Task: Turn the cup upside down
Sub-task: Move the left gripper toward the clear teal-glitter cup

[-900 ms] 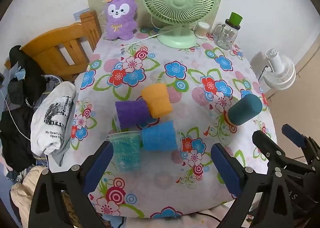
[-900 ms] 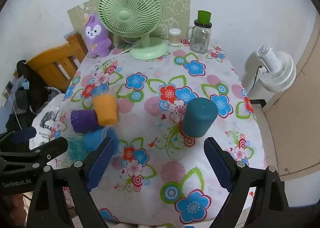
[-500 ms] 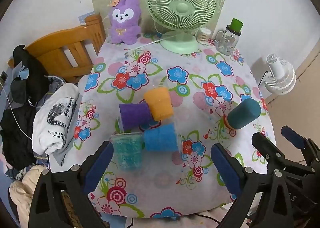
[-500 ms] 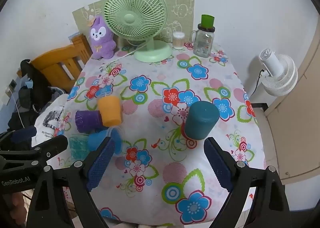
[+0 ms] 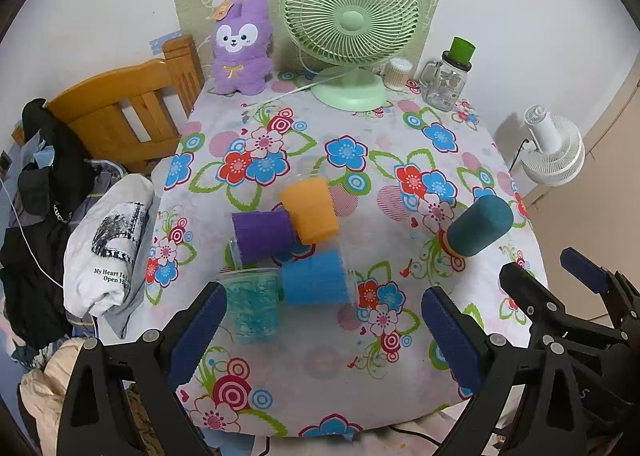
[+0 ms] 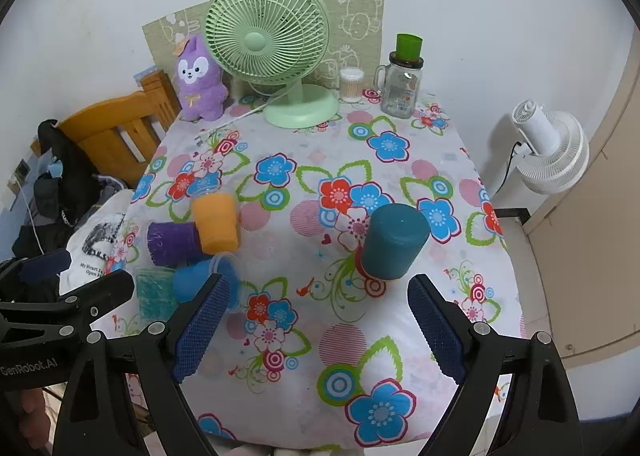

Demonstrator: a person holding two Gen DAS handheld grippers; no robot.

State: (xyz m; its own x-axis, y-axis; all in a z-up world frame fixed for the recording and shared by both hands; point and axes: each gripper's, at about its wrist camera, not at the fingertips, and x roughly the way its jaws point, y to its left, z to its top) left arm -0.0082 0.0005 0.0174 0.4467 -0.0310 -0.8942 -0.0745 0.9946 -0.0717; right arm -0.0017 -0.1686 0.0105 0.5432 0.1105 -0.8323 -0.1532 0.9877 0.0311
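Note:
A dark teal cup (image 6: 394, 242) stands upside down on the flowered tablecloth (image 6: 320, 160), right of centre; it also shows in the left wrist view (image 5: 480, 226). An orange cup (image 5: 310, 210), a purple cup (image 5: 262, 232), a blue cup (image 5: 316, 276) and a speckled turquoise cup (image 5: 252, 304) lie clustered on their sides at the left. My left gripper (image 5: 322, 332) is open and empty above the near edge, close to the blue and turquoise cups. My right gripper (image 6: 316, 328) is open and empty, just in front of the teal cup.
A green desk fan (image 5: 352, 32), a purple plush toy (image 5: 240, 48), a cotton-swab jar (image 5: 396, 74) and a glass mug with a green lid (image 5: 448, 76) stand along the back edge. A wooden chair (image 5: 120, 116) with clothes is at the left. A white fan (image 6: 548, 152) is at the right.
Both grippers have drawn back and up from the table, so more of the table and wall shows. The cups have not moved. Both grippers stay open.

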